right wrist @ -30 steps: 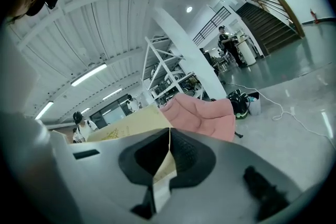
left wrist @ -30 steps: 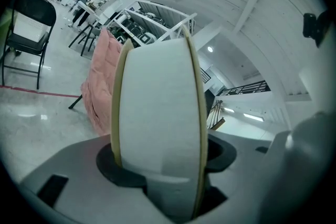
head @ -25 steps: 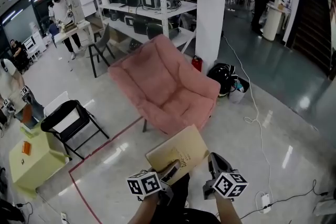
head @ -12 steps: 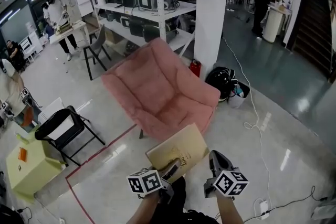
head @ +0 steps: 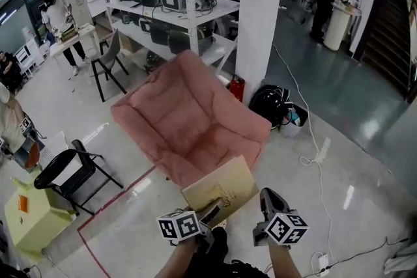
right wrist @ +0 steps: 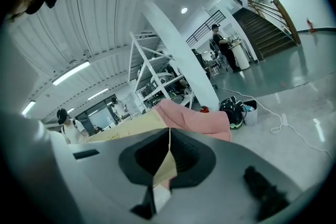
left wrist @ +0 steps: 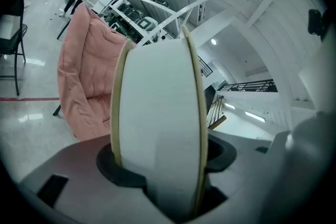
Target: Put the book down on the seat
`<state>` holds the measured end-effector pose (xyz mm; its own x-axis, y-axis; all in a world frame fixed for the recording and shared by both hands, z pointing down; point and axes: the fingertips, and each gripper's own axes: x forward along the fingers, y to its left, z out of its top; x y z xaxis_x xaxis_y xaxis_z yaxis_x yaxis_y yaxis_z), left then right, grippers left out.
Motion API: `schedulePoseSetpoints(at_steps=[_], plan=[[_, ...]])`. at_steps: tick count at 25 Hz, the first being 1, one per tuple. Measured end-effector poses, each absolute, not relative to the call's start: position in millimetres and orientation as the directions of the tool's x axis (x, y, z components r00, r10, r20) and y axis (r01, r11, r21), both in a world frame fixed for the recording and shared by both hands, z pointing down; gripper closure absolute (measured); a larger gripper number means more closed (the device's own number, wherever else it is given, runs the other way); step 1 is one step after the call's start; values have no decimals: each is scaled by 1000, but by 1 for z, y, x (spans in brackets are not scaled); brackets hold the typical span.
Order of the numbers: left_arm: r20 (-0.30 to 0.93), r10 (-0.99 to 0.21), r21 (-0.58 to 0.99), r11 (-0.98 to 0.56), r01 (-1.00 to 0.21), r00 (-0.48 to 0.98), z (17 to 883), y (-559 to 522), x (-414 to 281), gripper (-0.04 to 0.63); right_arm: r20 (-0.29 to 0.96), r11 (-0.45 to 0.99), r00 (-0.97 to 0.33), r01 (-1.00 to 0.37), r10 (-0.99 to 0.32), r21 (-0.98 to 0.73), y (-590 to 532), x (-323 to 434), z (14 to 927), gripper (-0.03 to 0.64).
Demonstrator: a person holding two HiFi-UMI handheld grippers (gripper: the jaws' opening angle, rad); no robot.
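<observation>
The left gripper [left wrist: 160,162] grips a thick tan-covered book [left wrist: 157,113] between its fingers. The right gripper [right wrist: 169,139], just right of it, is clenched on nothing. Ahead of the fingers stands the pink padded armchair seat [head: 189,124], with glossy floor between. A black folding chair [head: 68,169] stands to their left, and a white pillar [head: 257,16] and black backpack [head: 268,104] stand beyond to the right. Only the left gripper view shows the book's white page edge. Only the head view shows its cover's dark print.

Bright ceiling strip lights [right wrist: 73,73] glare off the glossy floor [head: 352,166]; fisheye distortion bends edges.
</observation>
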<state>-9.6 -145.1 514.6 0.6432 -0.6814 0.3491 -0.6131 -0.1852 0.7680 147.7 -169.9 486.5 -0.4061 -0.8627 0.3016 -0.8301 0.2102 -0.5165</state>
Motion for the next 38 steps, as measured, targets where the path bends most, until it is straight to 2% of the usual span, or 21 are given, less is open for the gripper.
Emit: schedulePoseSetpoints(at_steps=[11,18,25,38], plan=[[380,-597,786,-193,-587,706,541,-260,-3,308,347,157,-374,-841,-860,-518,-284,155,501,604],[420,-560,764,-206,-611,714,559,-336,-10,308,389,126,-350,-859,-852,-497,-349,160,521,604],[440,-487,775,-220,-593,755,593,-400,-9,308,410,146,-416,-824,-812,-547,-416,154,556,604],[497,-316,795,-206,-570,808,701,-465,23,305,471,121,-443,-813,-763,-569,-489,170,646,604]])
